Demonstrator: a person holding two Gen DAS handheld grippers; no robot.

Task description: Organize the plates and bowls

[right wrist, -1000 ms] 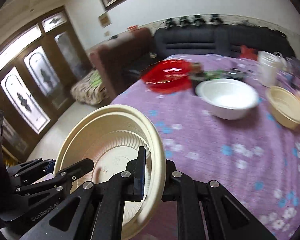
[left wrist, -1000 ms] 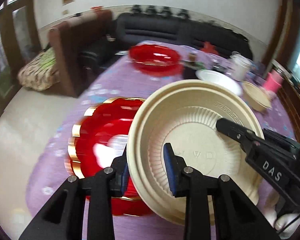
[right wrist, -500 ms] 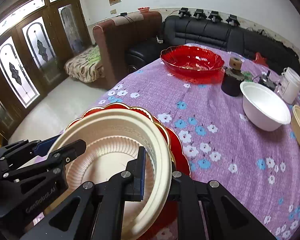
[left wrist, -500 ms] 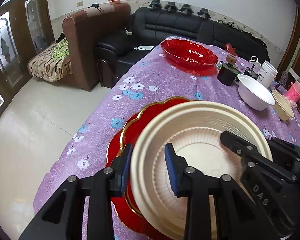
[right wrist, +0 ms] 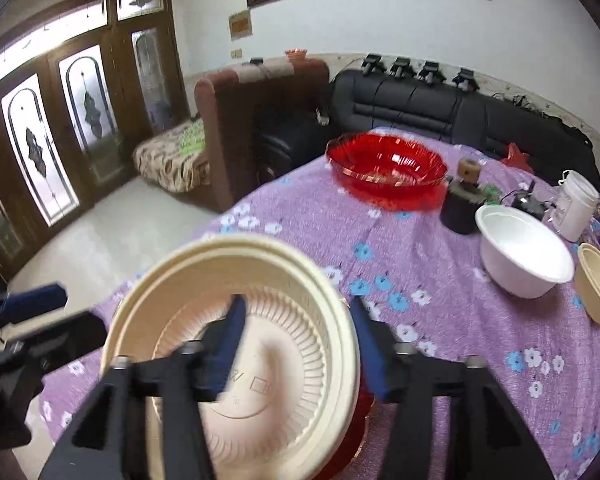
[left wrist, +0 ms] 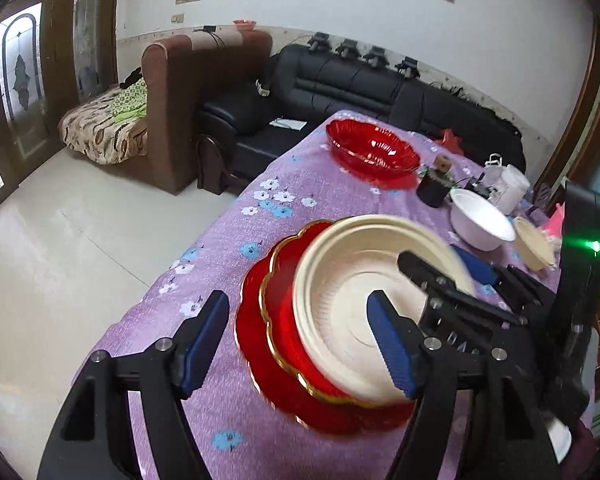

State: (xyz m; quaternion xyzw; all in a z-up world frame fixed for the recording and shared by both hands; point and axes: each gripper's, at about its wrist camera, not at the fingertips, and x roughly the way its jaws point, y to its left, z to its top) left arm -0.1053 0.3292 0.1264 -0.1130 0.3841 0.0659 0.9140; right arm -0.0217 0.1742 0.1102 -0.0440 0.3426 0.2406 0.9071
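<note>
A cream plate (left wrist: 352, 304) rests on red gold-rimmed plates (left wrist: 272, 344) on the purple flowered tablecloth; it also shows in the right wrist view (right wrist: 236, 344). My left gripper (left wrist: 296, 344) is open, its fingers spread wide either side of the stack's near edge. My right gripper (right wrist: 300, 340) is open, its blue pads standing either side of the cream plate's rim, not pinching it. The right gripper shows in the left wrist view (left wrist: 452, 276) over the plate's far side.
Farther along the table stand a red glass bowl (left wrist: 372, 150), a white bowl (left wrist: 482, 220), a small cream bowl (left wrist: 534, 242), a dark cup (left wrist: 434, 190) and a white jar (left wrist: 510, 188). The table's left edge drops to the floor. Sofas stand behind.
Both grippers have opened and let go of the cream plate, which now lies on the red plates. Both grippers have drawn back and up a little.
</note>
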